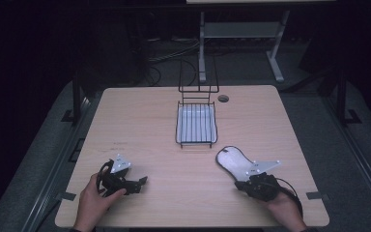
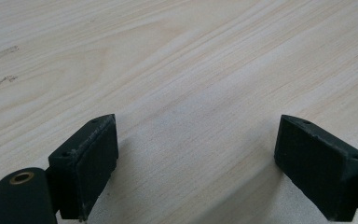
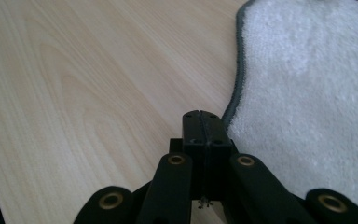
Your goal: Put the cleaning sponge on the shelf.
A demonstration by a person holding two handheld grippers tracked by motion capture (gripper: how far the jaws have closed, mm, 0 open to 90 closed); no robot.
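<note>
A white fleecy insole (image 1: 232, 162) with a grey rim lies flat on the wooden table (image 1: 135, 125), right of centre. My right gripper (image 1: 239, 182) sits at the insole's near end, and its jaws are shut flat against each other. In the right gripper view these jaws (image 3: 200, 126) meet with nothing seen between them. The insole (image 3: 307, 93) spreads to their right, its grey edge running just beside the right jaw. My left gripper (image 1: 140, 184) rests low at the table's front left, pointing right. Its jaws (image 2: 196, 158) stand wide open over bare wood.
A black wire basket (image 1: 195, 143) with a white tray inside stands at the table's middle back, and a wire frame (image 1: 198, 89) rises behind it. A round cable hole (image 1: 223, 98) is near the far edge. A desk leg (image 1: 202, 43) stands on the dark floor beyond.
</note>
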